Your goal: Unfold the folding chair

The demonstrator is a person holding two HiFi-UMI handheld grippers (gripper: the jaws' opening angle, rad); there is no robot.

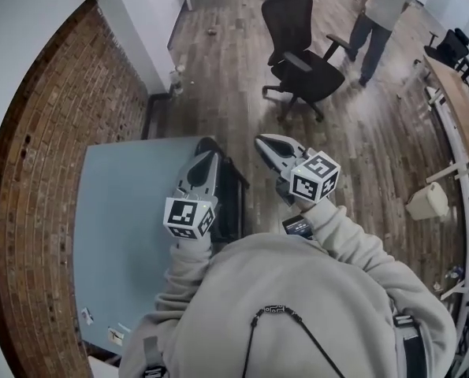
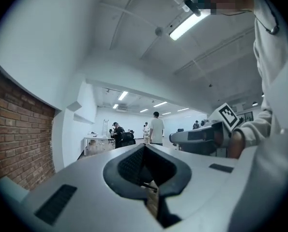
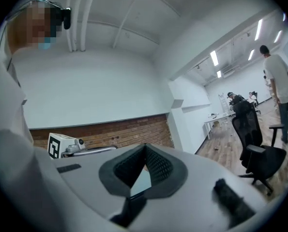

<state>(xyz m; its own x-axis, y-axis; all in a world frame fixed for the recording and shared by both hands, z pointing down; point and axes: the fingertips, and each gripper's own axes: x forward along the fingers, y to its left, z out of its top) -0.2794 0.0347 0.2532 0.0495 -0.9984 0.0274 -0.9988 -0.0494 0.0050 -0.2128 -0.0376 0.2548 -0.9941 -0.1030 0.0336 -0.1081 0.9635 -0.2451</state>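
Observation:
In the head view a black, flat framed thing (image 1: 232, 199), seemingly the folded chair, stands on edge against the right side of a blue-grey tabletop (image 1: 124, 219). My left gripper and sleeve hide part of it. The left gripper (image 1: 208, 144) hangs level above its top end, jaws shut and empty. My right gripper (image 1: 262, 140) is level just to its right, over the wooden floor, also shut with nothing in it. Each gripper view shows closed black pads (image 2: 144, 146) (image 3: 144, 146) and the other gripper alongside: the right gripper (image 2: 197, 139) and the left gripper (image 3: 71, 149).
A black office chair (image 1: 301, 50) stands on the wooden floor ahead, and a person (image 1: 380, 14) walks beyond it. A brick wall (image 1: 45, 172) runs along the left. A long desk (image 1: 463, 109) and a white bin (image 1: 429, 201) are at the right.

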